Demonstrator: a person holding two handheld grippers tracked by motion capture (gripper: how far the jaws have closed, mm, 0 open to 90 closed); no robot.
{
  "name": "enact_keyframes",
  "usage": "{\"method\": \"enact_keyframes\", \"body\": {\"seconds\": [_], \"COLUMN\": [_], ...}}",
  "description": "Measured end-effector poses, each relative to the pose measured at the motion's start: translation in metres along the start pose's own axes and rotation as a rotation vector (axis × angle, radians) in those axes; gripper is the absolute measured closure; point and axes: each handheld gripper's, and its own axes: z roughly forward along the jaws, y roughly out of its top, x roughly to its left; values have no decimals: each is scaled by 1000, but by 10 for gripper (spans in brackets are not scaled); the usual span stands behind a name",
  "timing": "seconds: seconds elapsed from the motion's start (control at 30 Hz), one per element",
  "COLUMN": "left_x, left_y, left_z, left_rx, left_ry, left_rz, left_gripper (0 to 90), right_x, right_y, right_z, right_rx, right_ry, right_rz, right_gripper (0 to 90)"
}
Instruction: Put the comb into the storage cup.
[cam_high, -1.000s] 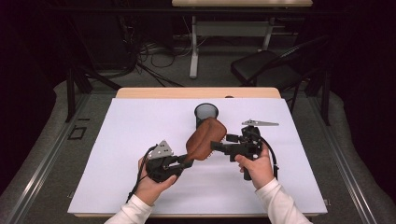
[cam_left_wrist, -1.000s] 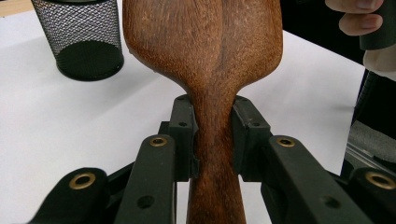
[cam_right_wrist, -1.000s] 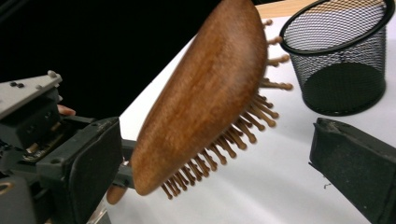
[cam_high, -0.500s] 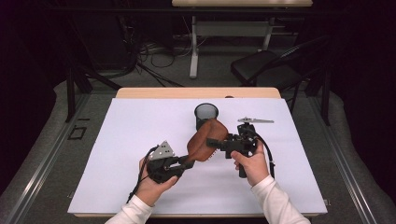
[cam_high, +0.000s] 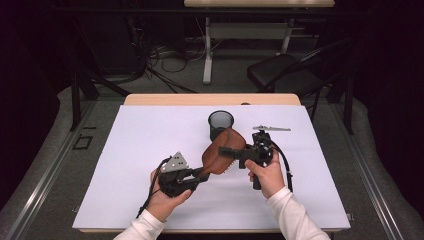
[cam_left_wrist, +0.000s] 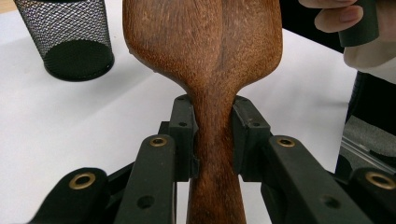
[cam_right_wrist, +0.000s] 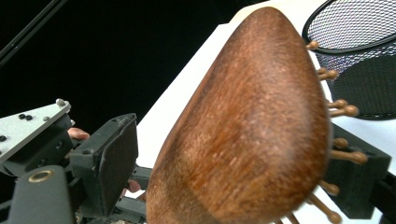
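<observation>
A wooden hairbrush (cam_high: 223, 151) was held above the white counter (cam_high: 130, 150), just in front of a black mesh pen cup (cam_high: 220, 123) and between the two grippers. The left gripper (cam_high: 199, 176) had its fingers (cam_left_wrist: 183, 135) closed on the brush's narrow handle, one pad pressed on each side of the neck where it widens into the paddle, as the left gripper view showed. The brush rose from that grip up and away toward the mesh cup, its smooth brown back facing up and toward the person. The right gripper (cam_high: 225, 151) reached in from the right at the head of the brush; in the right gripper view its fingers (cam_right_wrist: 112, 163) stood apart on either side of the head, one on the smooth back side with a gap showing, the other (cam_right_wrist: 357, 179) on the bristle side among the round-tipped wooden pins, so they were open around the head rather than clamped on it. A metal hair clip (cam_high: 270, 128) lay on the counter behind the right gripper, just beside the cup's right.
</observation>
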Motion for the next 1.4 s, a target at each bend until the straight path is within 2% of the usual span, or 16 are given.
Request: {"method": "enact_keyframes", "body": {"seconds": [0.6,0.83,1.07,1.4], "left_x": [-2,-1,-1,0], "left_y": [-1,-1,-1,-2], "left_z": [2,2,1,2], "left_rx": [1,1,0,0], "left_ry": [-8,-10,-10,-15], "left_rz": [1,1,3,2], "left_gripper": [727,727,727,727], "right_x": [0,-1,-2,-5], "right_y": [-1,-2,0,0], "right_z": [4,6,4,4], "right_rx": [22,30,25,41], "right_ry": [1,-6,-23,-9], "right_rz": [11,12,22,49], "right_gripper": [162,200,302,319]}}
